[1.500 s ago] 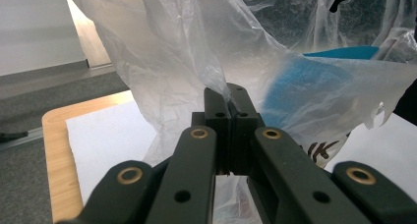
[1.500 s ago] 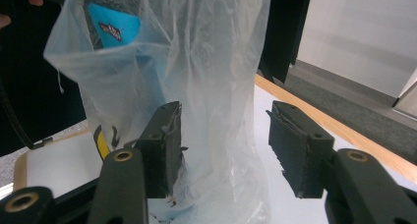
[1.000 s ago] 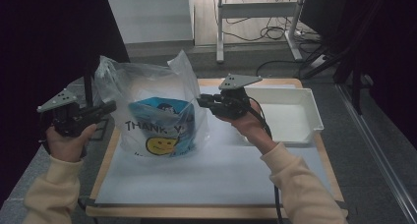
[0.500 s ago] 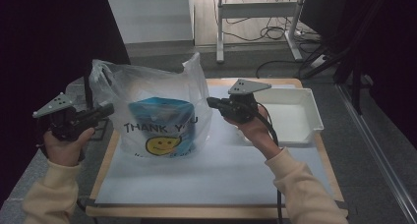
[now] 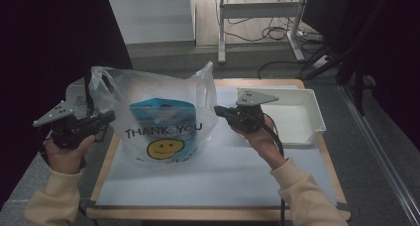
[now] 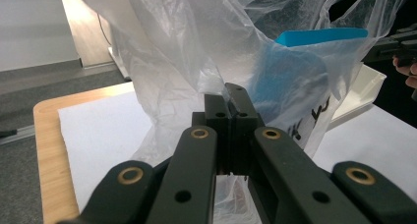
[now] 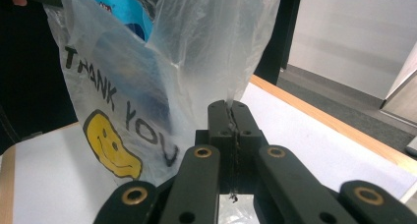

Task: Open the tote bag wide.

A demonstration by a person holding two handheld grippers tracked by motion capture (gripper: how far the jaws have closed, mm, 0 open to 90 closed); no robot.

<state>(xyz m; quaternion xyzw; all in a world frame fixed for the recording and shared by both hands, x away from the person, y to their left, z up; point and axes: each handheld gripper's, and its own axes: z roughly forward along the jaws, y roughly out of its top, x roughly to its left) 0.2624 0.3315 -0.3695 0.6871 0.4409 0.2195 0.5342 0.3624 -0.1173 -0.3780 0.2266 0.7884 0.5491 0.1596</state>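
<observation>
Standing on the white-covered worktop (image 5: 237, 176), the plastic bag (image 5: 158, 122) with a blue box (image 5: 161, 117) inside is pinched at both sides: left gripper (image 6: 229, 94) and right gripper (image 7: 229, 106) jaws each clamp its film.

Dim, grainy frames with black left side; light seemingly from ahead, nearest gripper parts soft.

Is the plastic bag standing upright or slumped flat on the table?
Upright. The plastic bag stands on the table, its sides pinched by the left gripper and right gripper, a blue box inside.
</observation>
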